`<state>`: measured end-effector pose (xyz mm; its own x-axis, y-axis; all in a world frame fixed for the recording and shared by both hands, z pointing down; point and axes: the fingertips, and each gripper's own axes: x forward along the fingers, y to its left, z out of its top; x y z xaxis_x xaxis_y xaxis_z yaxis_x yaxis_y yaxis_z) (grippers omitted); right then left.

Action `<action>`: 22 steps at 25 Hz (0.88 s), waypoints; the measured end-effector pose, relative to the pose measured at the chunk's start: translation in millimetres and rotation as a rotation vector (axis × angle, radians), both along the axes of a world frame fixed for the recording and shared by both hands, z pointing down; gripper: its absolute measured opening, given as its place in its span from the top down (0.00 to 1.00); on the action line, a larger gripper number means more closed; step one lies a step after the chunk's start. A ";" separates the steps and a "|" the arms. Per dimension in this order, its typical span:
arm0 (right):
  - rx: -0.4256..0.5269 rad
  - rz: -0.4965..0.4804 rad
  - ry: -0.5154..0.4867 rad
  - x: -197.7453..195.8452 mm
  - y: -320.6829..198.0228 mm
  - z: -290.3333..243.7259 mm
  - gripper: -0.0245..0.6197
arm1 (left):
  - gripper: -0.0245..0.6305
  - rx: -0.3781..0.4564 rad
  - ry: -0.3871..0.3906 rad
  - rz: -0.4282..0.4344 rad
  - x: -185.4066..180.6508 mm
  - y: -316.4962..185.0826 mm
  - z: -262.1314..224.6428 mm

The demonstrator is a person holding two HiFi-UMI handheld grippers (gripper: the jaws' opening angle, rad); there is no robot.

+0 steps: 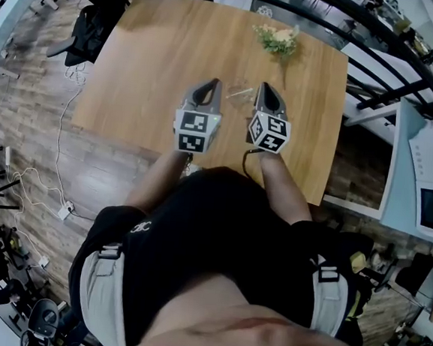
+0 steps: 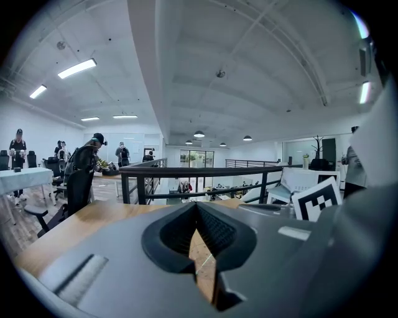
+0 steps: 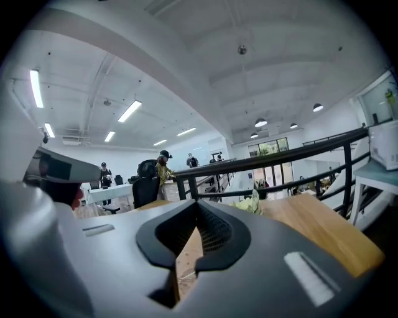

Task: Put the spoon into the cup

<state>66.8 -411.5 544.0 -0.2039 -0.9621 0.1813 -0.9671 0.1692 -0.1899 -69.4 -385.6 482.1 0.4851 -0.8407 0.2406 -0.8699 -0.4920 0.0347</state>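
One broad light-wood table (image 1: 150, 65) lies under everything. Above it hover the grey left gripper (image 1: 213, 85) and right gripper (image 1: 264, 88), side by side, each with its jaws closed together on nothing. Between their tips lies what looks like the pale slender spoon (image 1: 240, 94), its long axis crosswise, about equally near both. I cannot make out any cup.

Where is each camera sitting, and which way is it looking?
Head view: on the person's head, looking steeply down at the wooden table; shows their torso, forearms, left gripper and right gripper.
Left gripper view: on the left gripper, looking along its shut jaws across the table to a black railing.
Right gripper view: on the right gripper, looking along its shut jaws toward the flowers.
Shared: the flowers also show in the head view.
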 end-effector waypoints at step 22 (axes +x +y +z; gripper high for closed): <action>0.151 -0.002 0.108 20.0 29.8 -64.3 0.97 | 0.94 0.025 0.016 0.104 37.2 -0.1 -5.7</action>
